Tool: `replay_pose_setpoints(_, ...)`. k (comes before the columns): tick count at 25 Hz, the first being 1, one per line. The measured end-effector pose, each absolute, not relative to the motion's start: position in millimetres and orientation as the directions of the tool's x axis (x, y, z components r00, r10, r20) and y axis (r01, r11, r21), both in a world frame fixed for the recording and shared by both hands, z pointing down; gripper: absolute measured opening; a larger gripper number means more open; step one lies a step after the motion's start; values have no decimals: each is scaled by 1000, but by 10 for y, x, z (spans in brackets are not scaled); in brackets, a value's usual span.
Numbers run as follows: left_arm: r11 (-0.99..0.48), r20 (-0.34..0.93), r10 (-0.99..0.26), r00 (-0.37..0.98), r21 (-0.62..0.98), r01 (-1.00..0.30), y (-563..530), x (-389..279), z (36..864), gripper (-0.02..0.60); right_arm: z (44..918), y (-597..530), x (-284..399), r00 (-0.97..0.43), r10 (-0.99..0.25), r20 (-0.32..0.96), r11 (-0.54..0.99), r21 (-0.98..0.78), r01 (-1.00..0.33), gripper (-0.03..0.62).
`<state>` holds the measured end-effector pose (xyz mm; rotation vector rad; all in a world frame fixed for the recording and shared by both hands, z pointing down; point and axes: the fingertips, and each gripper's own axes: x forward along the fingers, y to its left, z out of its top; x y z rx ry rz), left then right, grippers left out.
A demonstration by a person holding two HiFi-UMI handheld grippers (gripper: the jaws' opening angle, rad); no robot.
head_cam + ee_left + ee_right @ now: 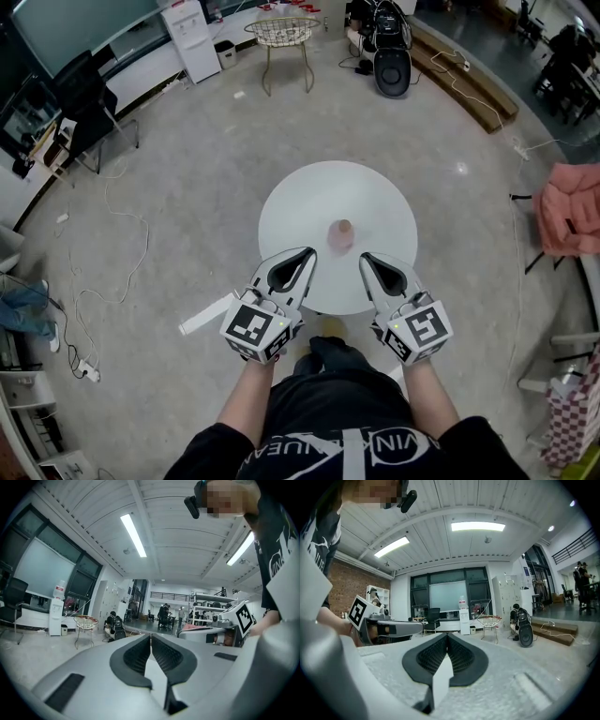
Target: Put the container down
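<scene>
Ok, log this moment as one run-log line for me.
pink container: on white round table, untouched | left hand-held gripper: shut, empty | right hand-held gripper: shut, empty | status: container already down

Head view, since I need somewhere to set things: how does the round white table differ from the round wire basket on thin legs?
The round white table has a solid flat top; the round wire basket on thin legs is open mesh. The table stands near, bearing a small pink container; the basket stands far back by a white water dispenser. Both are round.
</scene>
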<state>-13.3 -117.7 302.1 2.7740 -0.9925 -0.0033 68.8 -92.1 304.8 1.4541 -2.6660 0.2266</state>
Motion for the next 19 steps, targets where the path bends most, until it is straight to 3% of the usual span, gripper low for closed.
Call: replay_pose_setpoints(19,-753,47,-636,770,181,-633,-1197,-76,2959,15,3007,-911,756,-540,-826,160,535,-77,-841,6)
